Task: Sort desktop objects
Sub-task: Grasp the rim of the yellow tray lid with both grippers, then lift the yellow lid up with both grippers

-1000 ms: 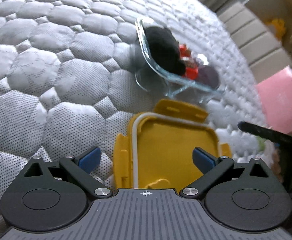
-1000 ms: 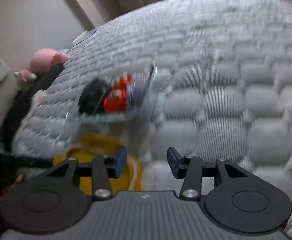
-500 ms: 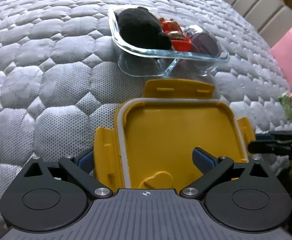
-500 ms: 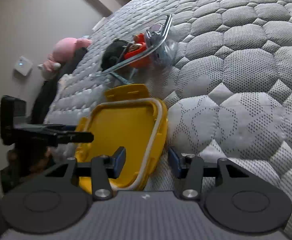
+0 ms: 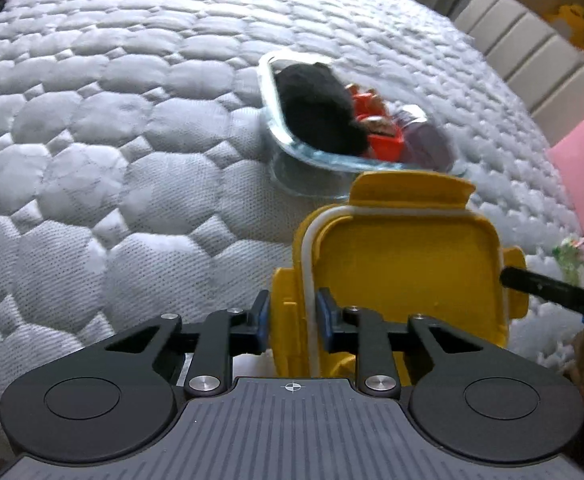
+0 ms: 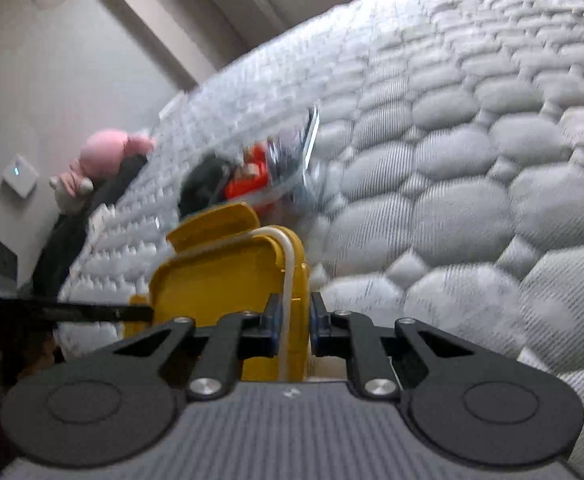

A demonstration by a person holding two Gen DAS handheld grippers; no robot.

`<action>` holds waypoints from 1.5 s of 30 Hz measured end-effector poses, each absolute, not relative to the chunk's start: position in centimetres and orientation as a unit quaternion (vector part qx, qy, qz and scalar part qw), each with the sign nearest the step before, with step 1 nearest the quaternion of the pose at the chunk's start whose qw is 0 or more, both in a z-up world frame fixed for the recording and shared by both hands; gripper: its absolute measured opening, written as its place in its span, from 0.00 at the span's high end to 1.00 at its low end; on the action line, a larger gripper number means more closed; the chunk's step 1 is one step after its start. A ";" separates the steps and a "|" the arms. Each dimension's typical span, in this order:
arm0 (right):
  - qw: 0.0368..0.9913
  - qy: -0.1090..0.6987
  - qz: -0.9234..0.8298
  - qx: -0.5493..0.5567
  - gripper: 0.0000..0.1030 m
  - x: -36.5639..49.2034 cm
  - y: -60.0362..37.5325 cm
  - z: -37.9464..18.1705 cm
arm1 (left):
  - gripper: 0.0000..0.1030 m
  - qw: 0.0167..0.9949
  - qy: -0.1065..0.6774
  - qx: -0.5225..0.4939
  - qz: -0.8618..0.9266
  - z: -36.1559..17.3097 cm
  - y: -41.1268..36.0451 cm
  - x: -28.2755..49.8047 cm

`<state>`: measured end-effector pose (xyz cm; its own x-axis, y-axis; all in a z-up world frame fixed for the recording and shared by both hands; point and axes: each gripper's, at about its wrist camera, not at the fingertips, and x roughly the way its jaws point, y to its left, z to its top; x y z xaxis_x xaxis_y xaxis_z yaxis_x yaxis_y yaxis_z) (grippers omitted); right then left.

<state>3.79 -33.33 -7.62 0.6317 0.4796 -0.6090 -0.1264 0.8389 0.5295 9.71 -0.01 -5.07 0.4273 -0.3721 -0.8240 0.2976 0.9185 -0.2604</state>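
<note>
On the quilted mattress [image 5: 139, 152], both my tongs pinch the yellow lid [image 5: 404, 272]: left gripper [image 5: 290, 315] on its left rim, right gripper [image 6: 292, 322] on its right rim. Glass container [image 5: 292, 148] just beyond holds the sorted bits. Lidding step, I reckon; next needs the lid squared over the container's rim.

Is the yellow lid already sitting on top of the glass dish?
No, the yellow lid is held in front of the glass dish, which is uncovered.

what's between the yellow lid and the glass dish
Nothing: in the left wrist view the yellow lid's far tab comes right up to the glass dish, with no object between.
</note>
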 end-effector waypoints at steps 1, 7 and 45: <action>0.883 0.381 0.171 0.216 0.86 3.6 -33.4 -7.0 | 0.74 0.845 0.495 -0.041 -0.200 -4.8 0.0 9.7; 0.922 0.319 0.155 0.154 0.86 2.9 -33.2 -3.9 | 0.74 0.852 0.478 -0.049 -0.209 -3.6 -0.8 10.1; 0.929 0.301 0.191 -0.102 0.80 0.6 -14.1 10.1 | 0.09 0.862 0.381 -0.068 -0.328 -0.3 1.8 1.7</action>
